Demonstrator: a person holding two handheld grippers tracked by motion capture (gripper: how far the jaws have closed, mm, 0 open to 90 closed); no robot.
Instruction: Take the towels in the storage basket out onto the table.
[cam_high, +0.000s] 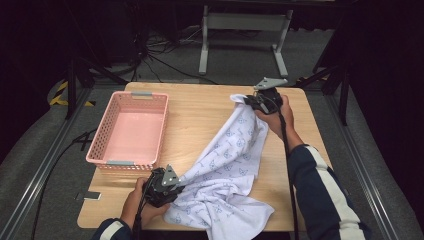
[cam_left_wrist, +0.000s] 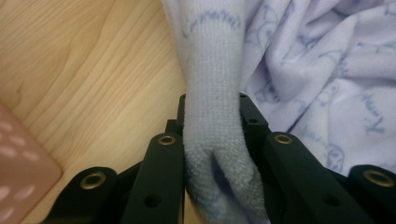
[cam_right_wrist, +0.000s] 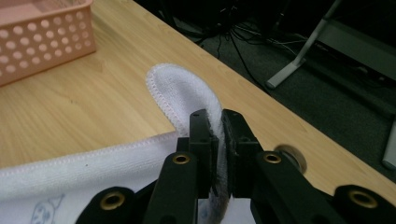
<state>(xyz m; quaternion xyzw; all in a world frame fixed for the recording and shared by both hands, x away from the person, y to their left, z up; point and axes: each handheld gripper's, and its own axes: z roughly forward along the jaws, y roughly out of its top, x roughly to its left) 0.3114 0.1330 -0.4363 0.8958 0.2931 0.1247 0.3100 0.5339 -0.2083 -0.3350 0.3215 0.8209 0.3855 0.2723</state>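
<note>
A white towel (cam_high: 230, 160) with a pale blue print stretches across the wooden table (cam_high: 195, 115) from near left to far right. My left gripper (cam_high: 172, 187) is at the table's near edge, shut on a bunched fold of the towel (cam_left_wrist: 212, 126). At the far right corner my right gripper (cam_high: 250, 101) is shut on the towel's stitched edge (cam_right_wrist: 187, 93), and that corner is raised off the wood. The rest of the cloth lies crumpled by the near edge.
A pink perforated basket (cam_high: 131, 131) stands empty at the table's left side, close to my left gripper; its wall (cam_right_wrist: 42, 39) is also in the right gripper view. Beyond the far edge are a grey metal stand (cam_high: 245, 35) and cables on the floor.
</note>
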